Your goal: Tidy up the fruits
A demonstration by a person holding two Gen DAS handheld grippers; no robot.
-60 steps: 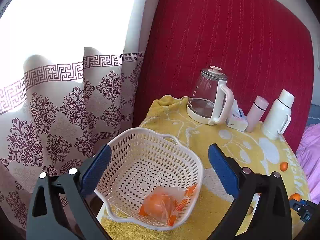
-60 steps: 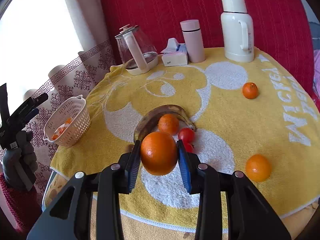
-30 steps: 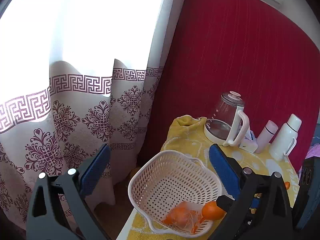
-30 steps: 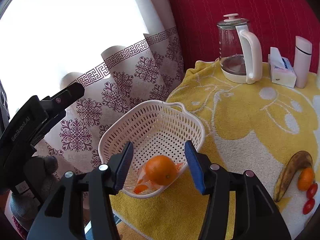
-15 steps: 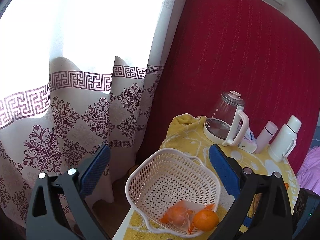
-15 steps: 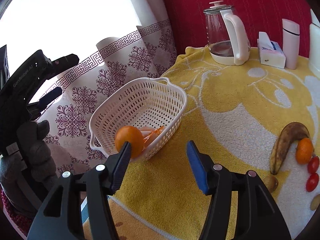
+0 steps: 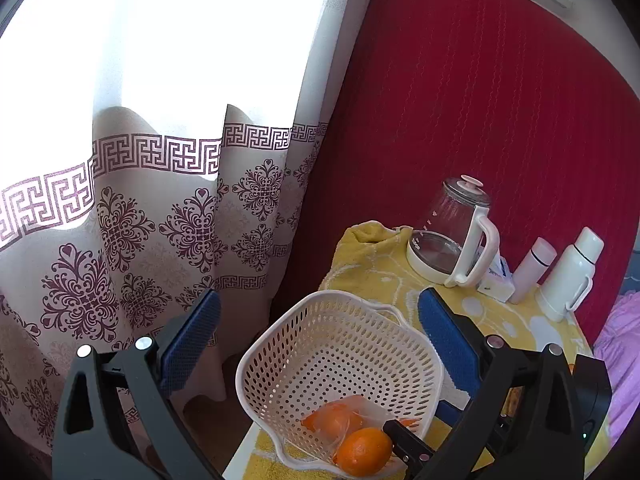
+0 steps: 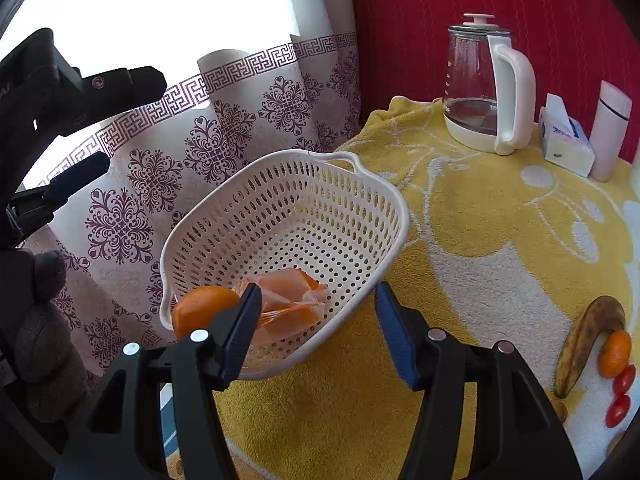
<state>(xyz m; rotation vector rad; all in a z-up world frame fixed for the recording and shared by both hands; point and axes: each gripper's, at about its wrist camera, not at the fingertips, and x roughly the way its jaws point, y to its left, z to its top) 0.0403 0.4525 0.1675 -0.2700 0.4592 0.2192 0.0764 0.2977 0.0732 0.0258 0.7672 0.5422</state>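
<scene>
The basket [image 8: 288, 216] stands at the left edge of the table [image 8: 480, 240]. In it lie 1 orange [image 8: 202, 308] and, just right of it, a wrapped fruit [image 8: 288, 300]. Behind, the kettle [image 8: 486, 84], tissue box [image 8: 564, 146] and flask [image 8: 610, 128] stand in a row. Far right, the banana [image 8: 584, 340] touches a mandarin [image 8: 615, 354], with 2 tomatoes [image 8: 620, 392] before them.

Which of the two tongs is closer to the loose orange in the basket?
The right tongs: open, one finger right beside the orange at the basket rim. The left tongs hang open, farther back above it.
</scene>
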